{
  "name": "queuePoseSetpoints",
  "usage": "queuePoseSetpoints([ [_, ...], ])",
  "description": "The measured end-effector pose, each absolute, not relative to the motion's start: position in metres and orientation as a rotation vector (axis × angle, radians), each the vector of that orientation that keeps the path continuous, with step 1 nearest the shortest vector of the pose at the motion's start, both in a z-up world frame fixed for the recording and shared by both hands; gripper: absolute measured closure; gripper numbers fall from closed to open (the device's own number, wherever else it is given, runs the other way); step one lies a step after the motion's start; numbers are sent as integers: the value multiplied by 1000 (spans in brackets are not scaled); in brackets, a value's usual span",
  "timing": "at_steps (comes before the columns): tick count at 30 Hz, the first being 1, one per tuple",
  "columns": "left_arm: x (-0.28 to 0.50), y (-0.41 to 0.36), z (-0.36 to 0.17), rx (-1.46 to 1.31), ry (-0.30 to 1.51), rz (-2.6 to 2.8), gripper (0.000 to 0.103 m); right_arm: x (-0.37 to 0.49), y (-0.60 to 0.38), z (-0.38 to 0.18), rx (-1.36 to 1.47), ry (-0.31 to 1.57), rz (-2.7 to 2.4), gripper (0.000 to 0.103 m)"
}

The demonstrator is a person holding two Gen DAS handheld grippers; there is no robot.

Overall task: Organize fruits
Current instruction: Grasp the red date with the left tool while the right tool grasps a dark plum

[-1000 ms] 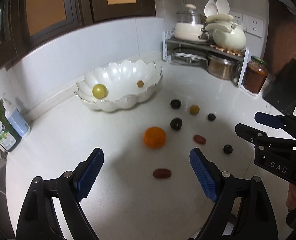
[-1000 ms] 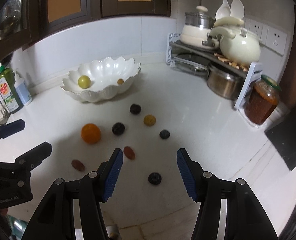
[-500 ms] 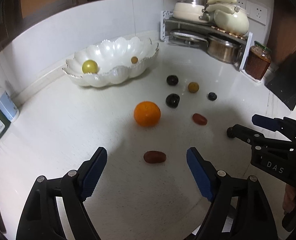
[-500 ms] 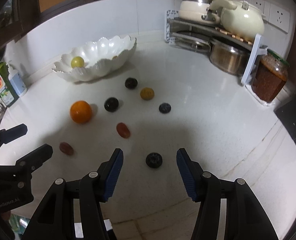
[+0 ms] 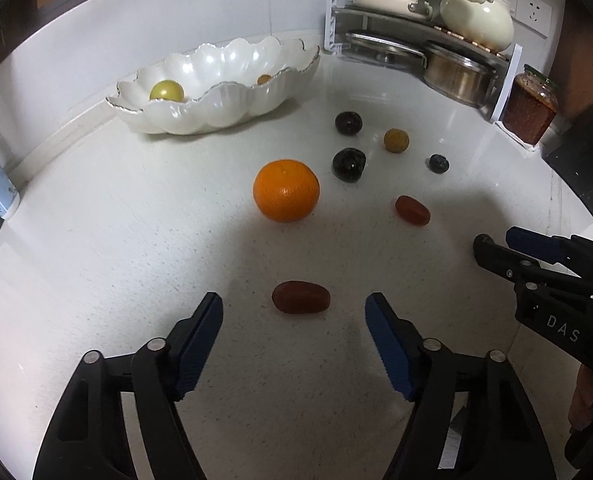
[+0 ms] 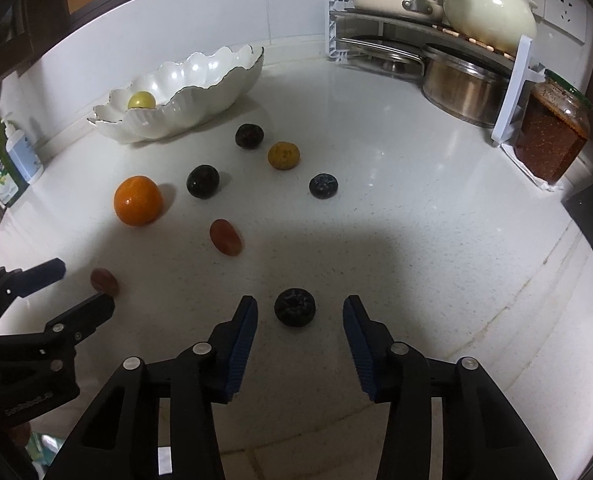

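Note:
My left gripper is open, low over the white counter, with a dark red oval fruit lying between its fingertips. My right gripper is open around a dark blueberry-like fruit. An orange lies ahead, also in the right wrist view. Several small fruits lie scattered: two dark ones, a yellow-brown one, a blue one, a red oval one. The white scalloped bowl holds a yellow-green fruit and a small orange one.
A white rack with pots and a steel pan stands at the back right, with a jar of red paste beside it. Soap bottles stand at the far left. The counter's front edge runs on the right.
Both grippers have come down and forward toward the counter. The dark red fruit now lies between the left fingertips and the dark berry between the right ones. Both stay open.

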State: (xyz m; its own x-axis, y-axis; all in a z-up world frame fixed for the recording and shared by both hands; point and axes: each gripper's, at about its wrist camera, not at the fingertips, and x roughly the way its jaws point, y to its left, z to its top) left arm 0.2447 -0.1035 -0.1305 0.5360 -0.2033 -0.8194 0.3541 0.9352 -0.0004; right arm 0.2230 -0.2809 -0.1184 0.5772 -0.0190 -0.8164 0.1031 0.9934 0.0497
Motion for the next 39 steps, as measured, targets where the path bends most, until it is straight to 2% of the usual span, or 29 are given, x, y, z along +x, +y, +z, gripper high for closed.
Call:
queuePoseSetpoints([
  [11,253,-106,-140,151,981,-348,46,229,-281,-125,105,968,-65,69],
  [16,252,-108,-142,157,981,-350,57,229,-281,-127,104,976,-57,77],
  [21,253,-110,-142,170,974,-351,72,229,-280,-127,97,975,-52,78],
  [39,254,-103,-106,139,895,-353,73,229,-269,-99,109,905,-2,79],
])
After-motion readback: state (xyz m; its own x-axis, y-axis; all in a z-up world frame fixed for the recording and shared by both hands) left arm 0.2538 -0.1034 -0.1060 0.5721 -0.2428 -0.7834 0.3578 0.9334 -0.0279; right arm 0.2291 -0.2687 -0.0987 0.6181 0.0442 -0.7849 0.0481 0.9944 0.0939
